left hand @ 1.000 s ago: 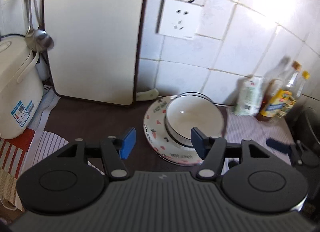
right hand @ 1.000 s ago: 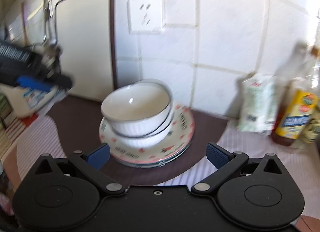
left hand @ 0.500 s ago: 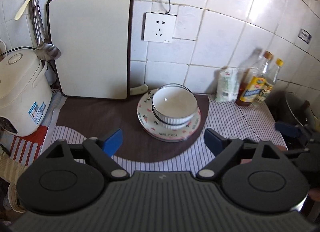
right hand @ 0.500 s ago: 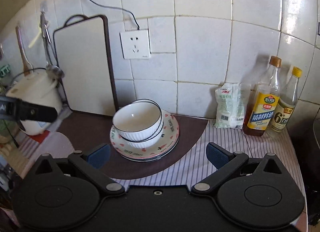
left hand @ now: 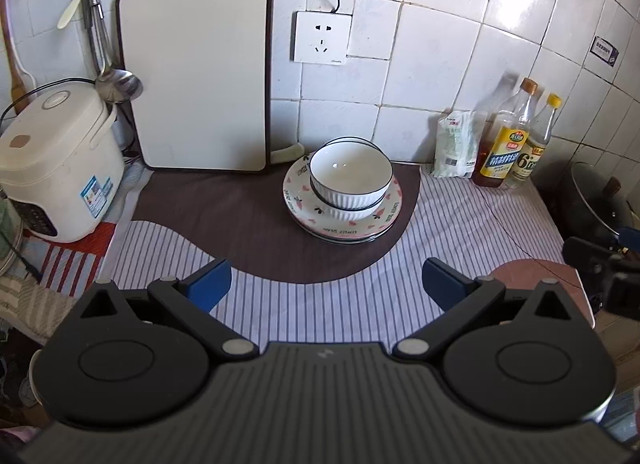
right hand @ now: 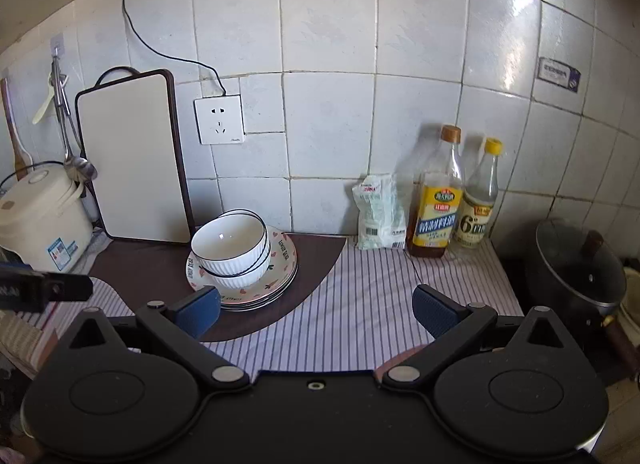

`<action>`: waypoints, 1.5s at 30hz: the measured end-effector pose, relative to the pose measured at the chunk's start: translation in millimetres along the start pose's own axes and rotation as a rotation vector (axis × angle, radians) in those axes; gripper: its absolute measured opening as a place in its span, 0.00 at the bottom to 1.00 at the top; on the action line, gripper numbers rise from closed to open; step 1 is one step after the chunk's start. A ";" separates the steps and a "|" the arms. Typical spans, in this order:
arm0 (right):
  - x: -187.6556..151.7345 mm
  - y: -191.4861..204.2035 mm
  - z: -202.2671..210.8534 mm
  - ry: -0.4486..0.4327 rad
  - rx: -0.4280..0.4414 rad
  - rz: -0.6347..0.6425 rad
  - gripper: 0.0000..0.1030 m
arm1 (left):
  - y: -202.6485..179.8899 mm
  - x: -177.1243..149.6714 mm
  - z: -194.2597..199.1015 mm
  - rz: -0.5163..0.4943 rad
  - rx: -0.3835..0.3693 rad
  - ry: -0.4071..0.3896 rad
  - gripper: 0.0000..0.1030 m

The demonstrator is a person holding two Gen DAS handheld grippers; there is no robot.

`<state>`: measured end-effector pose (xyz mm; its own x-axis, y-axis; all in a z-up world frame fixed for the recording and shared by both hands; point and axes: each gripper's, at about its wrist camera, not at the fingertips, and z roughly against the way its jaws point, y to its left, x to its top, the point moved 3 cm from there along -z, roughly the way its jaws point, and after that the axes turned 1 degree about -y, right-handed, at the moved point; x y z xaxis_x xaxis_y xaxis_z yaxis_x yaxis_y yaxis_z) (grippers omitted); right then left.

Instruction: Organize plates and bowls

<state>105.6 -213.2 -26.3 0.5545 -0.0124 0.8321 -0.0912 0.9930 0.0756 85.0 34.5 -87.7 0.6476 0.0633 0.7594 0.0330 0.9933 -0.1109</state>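
We see 2 bowls [left hand: 351,177] nested on plates [left hand: 340,223], just right of cutting board [left hand: 196,71]. Left gripper [left hand: 326,278] opening, empty; right gripper [right hand: 316,306] spread wide, empty. Stacking looks done; nothing left visible.

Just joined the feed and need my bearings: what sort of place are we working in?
Most likely a small home kitchen counter against a tiled wall. A rice cooker and a cutting board stand at the left, oil and vinegar bottles at the right, and stacked bowls sit on plates.
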 end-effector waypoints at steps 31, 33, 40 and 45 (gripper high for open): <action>-59.5 -18.8 46.9 -0.024 -0.079 -0.029 1.00 | -52.9 -57.4 28.8 -0.127 0.134 -0.066 1.00; -62.5 -19.5 45.7 -0.019 -0.083 -0.025 1.00 | -54.7 -60.6 27.9 -0.133 0.115 -0.065 1.00; -70.1 -15.5 45.5 -0.016 -0.090 -0.016 1.00 | -57.8 -69.8 27.6 -0.124 0.097 -0.076 1.00; -73.0 -13.5 46.8 -0.012 -0.086 -0.008 1.00 | -55.8 -73.8 25.5 -0.101 0.121 -0.076 1.00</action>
<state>27.6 -231.3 -62.4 0.5450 -0.0216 0.8382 -0.0147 0.9993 0.0353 15.9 -23.2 -121.2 0.5857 -0.0352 0.8097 0.0002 0.9991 0.0432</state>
